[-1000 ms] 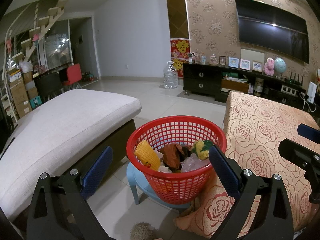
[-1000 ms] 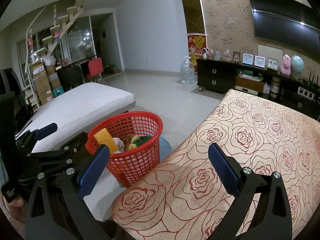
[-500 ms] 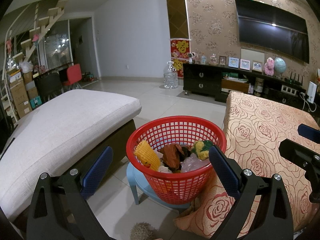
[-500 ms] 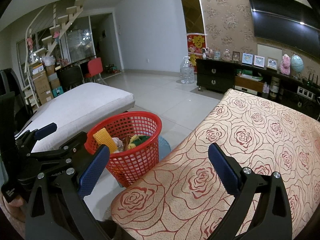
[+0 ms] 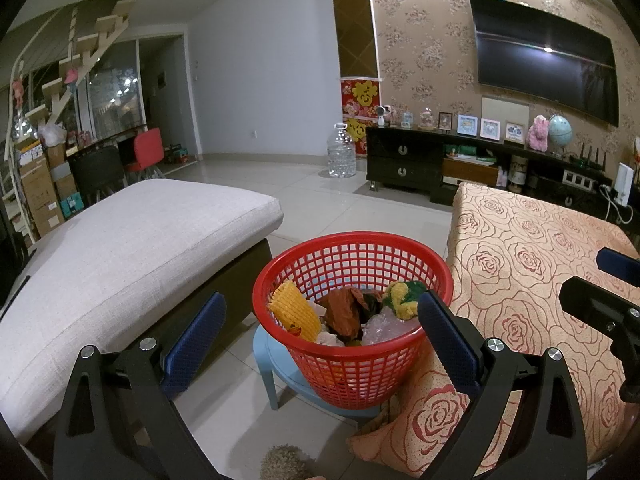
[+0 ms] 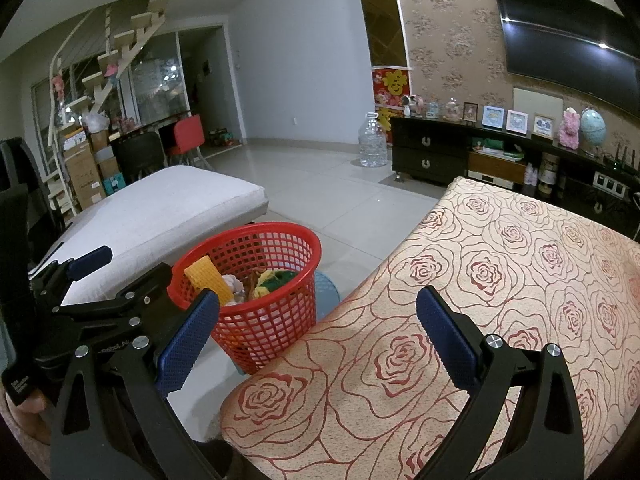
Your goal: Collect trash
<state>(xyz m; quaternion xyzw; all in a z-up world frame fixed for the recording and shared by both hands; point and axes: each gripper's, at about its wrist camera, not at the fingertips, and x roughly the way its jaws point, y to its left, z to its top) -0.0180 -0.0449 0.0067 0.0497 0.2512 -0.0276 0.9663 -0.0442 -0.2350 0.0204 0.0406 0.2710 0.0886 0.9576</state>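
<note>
A red mesh basket (image 5: 354, 364) stands on a light blue stool (image 5: 272, 364) between a sofa and a table. It holds trash: a yellow waffle-like piece (image 5: 294, 314), a brown wrapper (image 5: 342, 310), a clear bag (image 5: 386, 326) and a yellow-green piece (image 5: 402, 294). My left gripper (image 5: 322, 334) is open and empty, just before the basket. My right gripper (image 6: 318, 336) is open and empty above the table's near left corner. The basket also shows in the right wrist view (image 6: 266, 322), with the left gripper (image 6: 96, 280) beside it.
A grey sofa cushion (image 5: 120, 256) lies left of the basket. A table with a rose-patterned cloth (image 6: 500, 280) lies right of it. A dark TV cabinet (image 5: 440, 164) and a water jug (image 5: 341, 151) stand at the far wall across tiled floor.
</note>
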